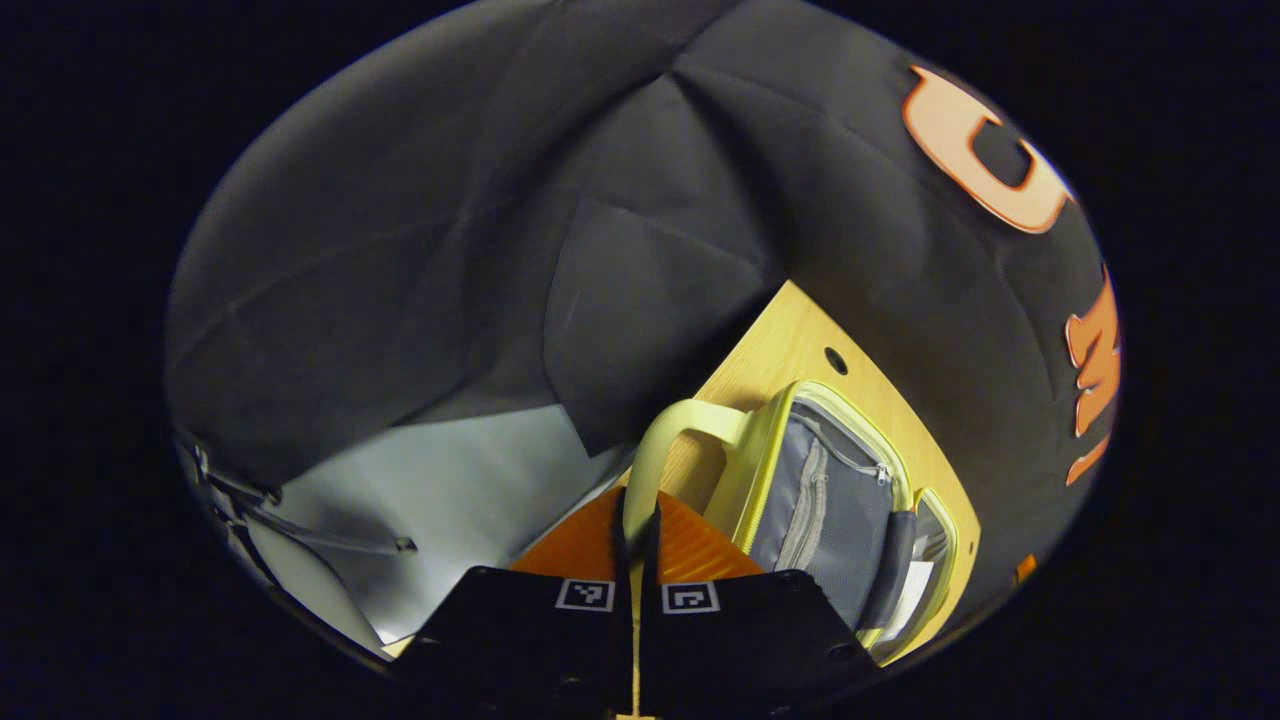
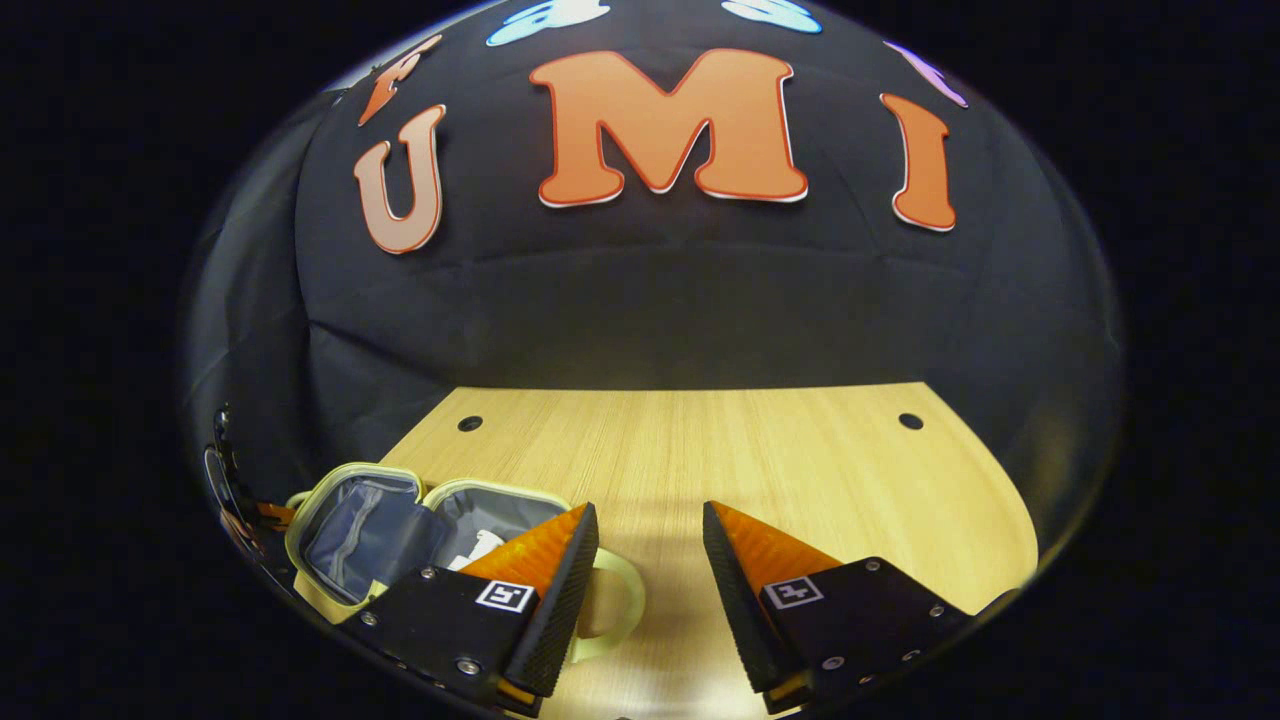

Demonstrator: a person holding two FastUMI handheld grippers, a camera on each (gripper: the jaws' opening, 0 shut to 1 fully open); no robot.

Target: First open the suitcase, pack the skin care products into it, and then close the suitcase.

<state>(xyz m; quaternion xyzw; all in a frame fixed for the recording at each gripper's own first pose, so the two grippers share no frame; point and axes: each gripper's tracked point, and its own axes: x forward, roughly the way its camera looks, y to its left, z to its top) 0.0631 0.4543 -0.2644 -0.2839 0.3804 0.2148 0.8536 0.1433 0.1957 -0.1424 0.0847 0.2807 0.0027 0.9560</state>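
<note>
Pinched between my left gripper's fingers is the pale yellow handle of the suitcase, both fingers pressing on it. Case lies open on the wooden table, grey lining and zip pocket showing. In the right gripper view, suitcase sits at far left, something white inside, too small to identify. My right gripper is spread wide, holding nothing, over bare table.
</note>
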